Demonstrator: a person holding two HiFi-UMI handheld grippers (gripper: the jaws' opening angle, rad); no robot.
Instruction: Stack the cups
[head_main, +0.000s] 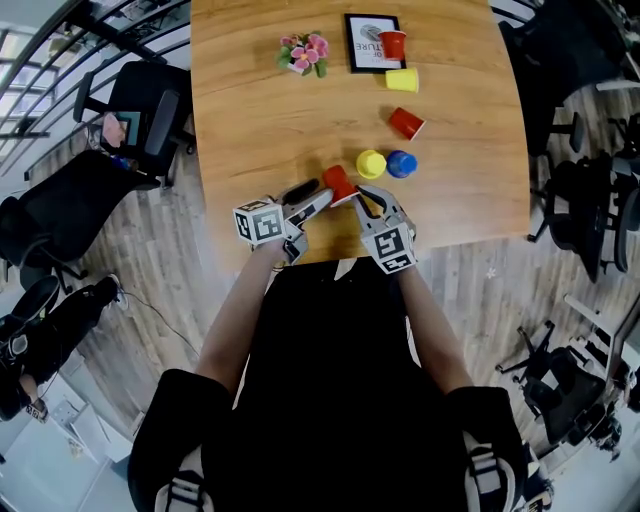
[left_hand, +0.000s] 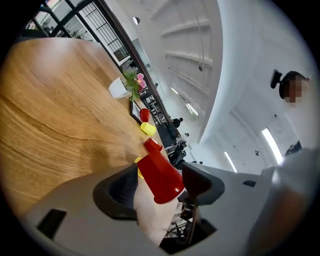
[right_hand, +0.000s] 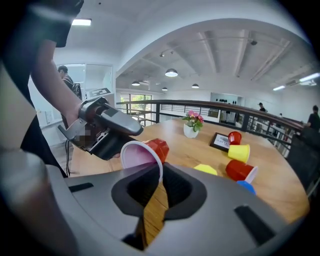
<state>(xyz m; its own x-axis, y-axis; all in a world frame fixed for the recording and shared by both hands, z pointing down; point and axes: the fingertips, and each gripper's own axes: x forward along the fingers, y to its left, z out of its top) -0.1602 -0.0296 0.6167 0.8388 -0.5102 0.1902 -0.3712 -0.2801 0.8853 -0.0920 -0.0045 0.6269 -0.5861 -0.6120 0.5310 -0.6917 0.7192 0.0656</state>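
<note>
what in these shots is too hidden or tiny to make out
Print in the picture frame: head view, too small, partly covered by the red cup standing on it.
Blue cup: right gripper view, mostly hidden behind the right claw.
Nearest yellow cup: left gripper view, only a sliver shows behind the held red cup.

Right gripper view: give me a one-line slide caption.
Right gripper pinches the rim of a tipped red cup over the wooden table, left gripper alongside, other cups beyond.
</note>
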